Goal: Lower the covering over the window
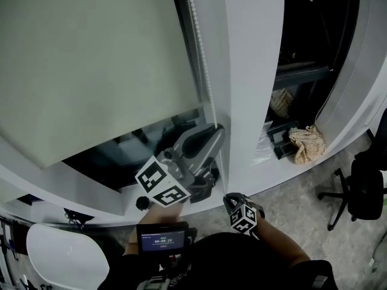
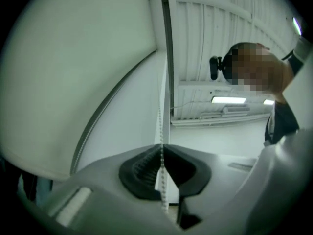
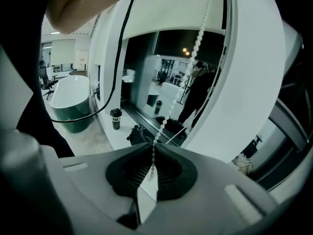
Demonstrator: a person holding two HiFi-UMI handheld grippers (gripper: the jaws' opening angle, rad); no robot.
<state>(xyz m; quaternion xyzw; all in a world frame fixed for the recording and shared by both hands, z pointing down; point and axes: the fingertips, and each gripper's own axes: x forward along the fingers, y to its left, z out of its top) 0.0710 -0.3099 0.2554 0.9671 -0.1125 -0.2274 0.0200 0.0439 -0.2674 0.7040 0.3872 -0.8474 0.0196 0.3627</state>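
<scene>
A pale roller blind (image 1: 91,59) hangs over the upper part of the dark window, its bottom edge slanting across the head view. Its white bead chain (image 1: 202,59) runs down beside the white pillar (image 1: 254,71). My left gripper (image 1: 216,127) is raised to the chain and shut on it; in the left gripper view the beads (image 2: 160,126) pass straight between the closed pads (image 2: 146,168). My right gripper (image 1: 230,199) sits lower, close to my body, also shut on the chain (image 3: 197,39), which enters its closed jaws at the tips (image 3: 153,147).
A crumpled cloth (image 1: 307,144) and a dark box lie on the sill to the right. A black office chair (image 1: 363,186) stands at the far right. A white rounded seat (image 1: 57,252) is at lower left. A dark cup (image 3: 116,118) stands on the ledge.
</scene>
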